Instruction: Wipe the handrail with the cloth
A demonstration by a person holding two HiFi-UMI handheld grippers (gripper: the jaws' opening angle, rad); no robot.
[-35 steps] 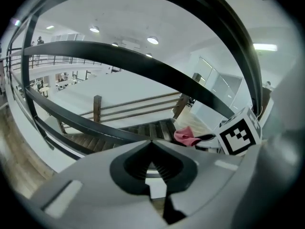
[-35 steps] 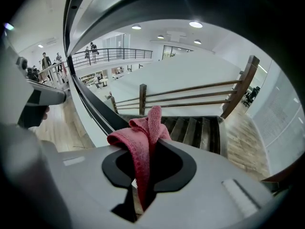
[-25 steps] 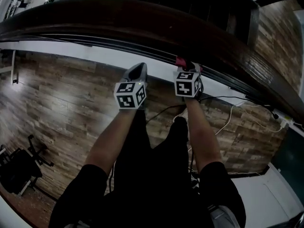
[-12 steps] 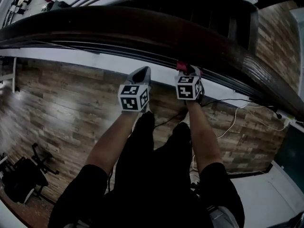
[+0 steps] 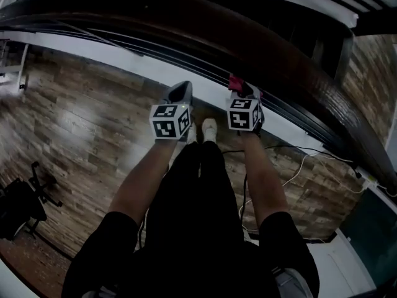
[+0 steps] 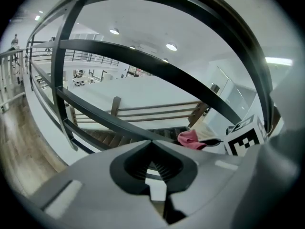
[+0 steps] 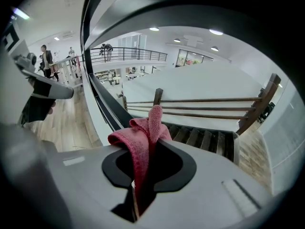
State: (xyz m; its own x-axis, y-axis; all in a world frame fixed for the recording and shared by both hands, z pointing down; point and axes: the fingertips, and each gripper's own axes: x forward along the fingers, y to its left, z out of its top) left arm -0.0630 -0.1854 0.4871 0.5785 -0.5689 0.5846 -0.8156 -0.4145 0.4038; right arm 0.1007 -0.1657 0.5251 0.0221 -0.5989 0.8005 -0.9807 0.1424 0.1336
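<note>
My two arms reach forward side by side. The left gripper (image 6: 153,173) has its jaws pressed together with nothing between them. Just right of it, the right gripper (image 7: 143,175) is clamped on the cloth (image 7: 145,132). The red strip runs lengthwise along the jaws and pokes out past their tips, with one fold slumped over to the left. From my head view the cloth's free end points at the handrail (image 5: 186,23) and sits right at its near edge; I cannot tell whether it touches. The dark rail sweeps left to right, dropping away rightward. Beyond it lie the stairs (image 7: 205,137).
</note>
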